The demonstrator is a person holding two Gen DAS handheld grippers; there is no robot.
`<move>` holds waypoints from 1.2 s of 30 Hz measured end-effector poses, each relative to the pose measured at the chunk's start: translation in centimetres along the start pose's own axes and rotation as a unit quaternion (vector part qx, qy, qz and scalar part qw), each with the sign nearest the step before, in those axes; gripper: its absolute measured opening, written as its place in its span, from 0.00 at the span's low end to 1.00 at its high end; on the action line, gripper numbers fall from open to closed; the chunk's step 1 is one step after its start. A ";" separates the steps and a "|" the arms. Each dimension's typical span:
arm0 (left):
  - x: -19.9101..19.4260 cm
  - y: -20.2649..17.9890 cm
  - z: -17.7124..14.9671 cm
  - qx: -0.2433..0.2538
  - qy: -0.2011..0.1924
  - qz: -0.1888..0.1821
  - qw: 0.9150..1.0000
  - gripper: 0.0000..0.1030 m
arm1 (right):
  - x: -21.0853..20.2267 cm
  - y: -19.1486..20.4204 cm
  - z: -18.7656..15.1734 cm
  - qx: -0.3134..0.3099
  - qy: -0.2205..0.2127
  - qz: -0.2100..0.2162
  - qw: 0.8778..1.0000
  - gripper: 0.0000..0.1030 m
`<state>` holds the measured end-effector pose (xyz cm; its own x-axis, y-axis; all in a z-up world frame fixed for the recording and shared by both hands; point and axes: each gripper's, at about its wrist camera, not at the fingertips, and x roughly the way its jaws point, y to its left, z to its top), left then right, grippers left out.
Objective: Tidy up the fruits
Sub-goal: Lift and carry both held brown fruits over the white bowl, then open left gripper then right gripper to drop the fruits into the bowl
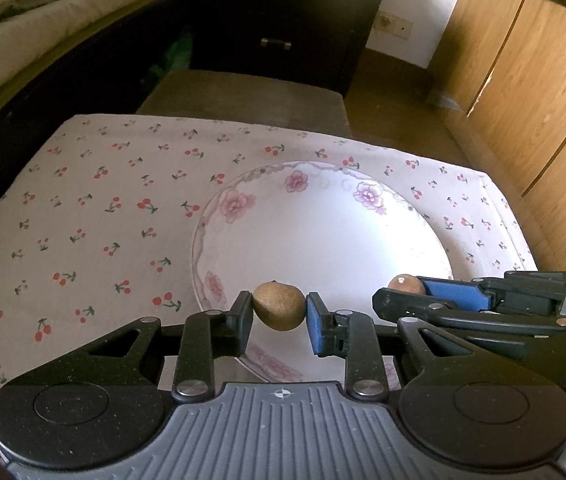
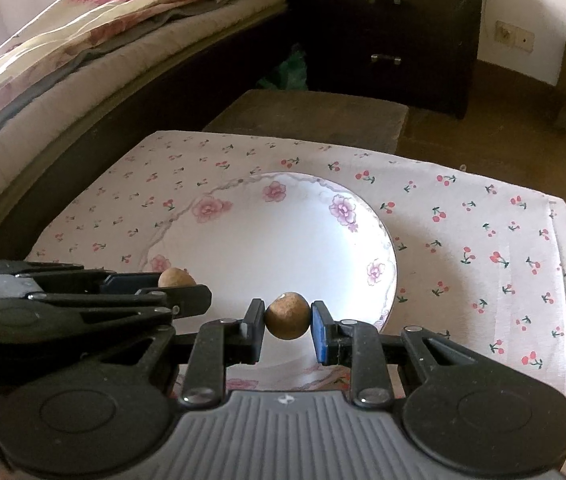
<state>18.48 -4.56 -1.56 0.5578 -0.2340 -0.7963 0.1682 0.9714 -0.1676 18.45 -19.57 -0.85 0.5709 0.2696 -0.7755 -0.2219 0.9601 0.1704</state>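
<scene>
Two brown fruits are held above a flowered plate (image 1: 323, 240): the left claw (image 1: 279, 314) is clenched on one fruit (image 1: 279, 306), low centre of its view, and the right claw (image 2: 287, 318) grasps the other fruit (image 2: 287, 316). No writing is readable. A cherry-print cloth (image 1: 103, 220) covers the worktop; bed (image 2: 83, 40) upper left, dark drawers (image 1: 287, 16) behind.

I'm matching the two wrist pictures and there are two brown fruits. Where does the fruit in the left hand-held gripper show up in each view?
Left wrist: fruit low centre, clamped in the left hand-held gripper, over the plate's near rim.
Right wrist: same fruit at left, over the plate's near-left rim.
Shared landmark: the plate.
</scene>
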 end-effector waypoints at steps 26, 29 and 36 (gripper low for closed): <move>-1.2 0.1 0.6 -0.007 -0.017 -0.002 1.000 0.52 | -1.1 -1.0 0.5 0.028 -0.012 0.015 0.999 0.27; -1.4 0.0 0.5 -0.008 -0.018 -0.004 1.000 0.52 | -1.4 -0.9 0.4 0.029 -0.014 0.014 0.999 0.27; -2.2 -0.3 0.1 0.003 -0.023 0.001 1.000 0.54 | -2.4 -0.4 0.3 0.025 -0.016 0.009 1.000 0.27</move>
<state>17.28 -4.36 0.36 0.5954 -0.2337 -0.7687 0.1717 0.9717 -0.1625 17.42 -20.55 1.17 0.5928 0.2889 -0.7518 -0.1938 0.9572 0.2150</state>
